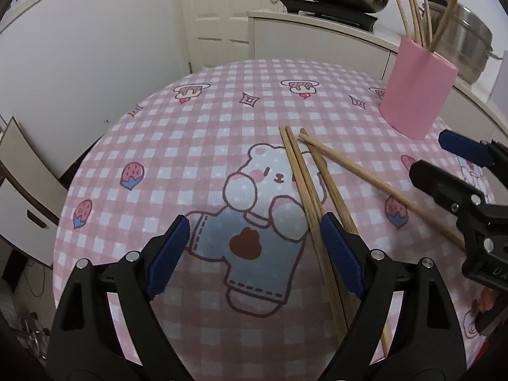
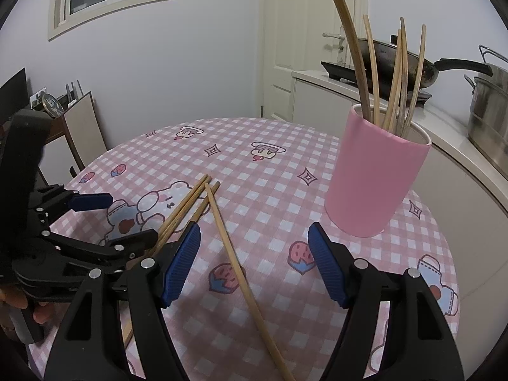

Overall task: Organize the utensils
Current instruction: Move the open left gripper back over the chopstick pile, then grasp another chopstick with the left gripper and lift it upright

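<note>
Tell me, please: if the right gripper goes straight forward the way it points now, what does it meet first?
Most likely the single chopstick lying between the open fingers of the right gripper, then the checked tablecloth under it. The pink holder stands farther off to the right, though depth is hard to judge.

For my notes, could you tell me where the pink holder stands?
The pink holder stands upright on the checked tablecloth, right of the loose chopsticks.

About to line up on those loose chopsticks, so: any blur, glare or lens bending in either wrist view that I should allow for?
Left wrist view: heavy fisheye bend, table edge curves; chopsticks sharp; holder and pot slightly soft near the rim. Right wrist view: same bend, the single chopstick crisp, holder clear. Even indoor light, soft shadows, no glare on the cloth.
</note>
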`<state>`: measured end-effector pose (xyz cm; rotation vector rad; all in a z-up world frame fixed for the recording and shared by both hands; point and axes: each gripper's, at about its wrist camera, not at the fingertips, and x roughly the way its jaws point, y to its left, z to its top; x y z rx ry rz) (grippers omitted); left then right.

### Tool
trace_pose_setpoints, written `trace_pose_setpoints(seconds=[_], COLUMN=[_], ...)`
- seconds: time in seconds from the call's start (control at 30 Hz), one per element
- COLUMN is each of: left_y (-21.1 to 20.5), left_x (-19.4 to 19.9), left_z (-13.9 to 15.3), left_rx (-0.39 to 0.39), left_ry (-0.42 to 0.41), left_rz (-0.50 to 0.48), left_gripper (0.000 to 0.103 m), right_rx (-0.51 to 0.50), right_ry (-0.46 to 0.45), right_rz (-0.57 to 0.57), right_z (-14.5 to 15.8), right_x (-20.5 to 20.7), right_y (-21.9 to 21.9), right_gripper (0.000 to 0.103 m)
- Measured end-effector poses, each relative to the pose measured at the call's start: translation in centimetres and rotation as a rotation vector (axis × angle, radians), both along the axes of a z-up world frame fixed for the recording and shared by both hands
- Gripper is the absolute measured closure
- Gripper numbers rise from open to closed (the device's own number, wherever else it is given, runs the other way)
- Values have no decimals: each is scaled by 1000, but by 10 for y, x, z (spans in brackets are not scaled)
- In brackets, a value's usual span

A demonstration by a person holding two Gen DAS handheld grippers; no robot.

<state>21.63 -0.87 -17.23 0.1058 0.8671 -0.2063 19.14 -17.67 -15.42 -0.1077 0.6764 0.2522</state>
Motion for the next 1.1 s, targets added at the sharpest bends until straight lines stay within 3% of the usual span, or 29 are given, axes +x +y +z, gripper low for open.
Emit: trace_pose_setpoints(seconds=[0.47, 0.73, 0.83, 0.9, 0.97, 1.1], left_y=[-12, -17, -17, -19, -24, -26], left_x=[8, 21, 31, 36, 40, 54], left_z=[2, -3, -2, 0, 0, 0], left_rx=[91, 116, 87, 46, 59, 37], left_ry=[-26, 7, 22, 44, 47, 69], left_rz=[29, 14, -6, -26, -49, -69], left_gripper=[20, 19, 33, 61, 69, 73], right_rx=[30, 13, -12, -32, -54, -105], right_ry=[25, 41, 64, 82, 95, 118], right_rz=[20, 22, 17, 23, 34, 74], right_z=[-2, -6, -9, -12, -14, -20], right_x=[4, 8, 13, 17, 21, 27], right_y=[-2, -1, 0, 1, 4, 17], right_gripper=[36, 36, 36, 36, 36, 36])
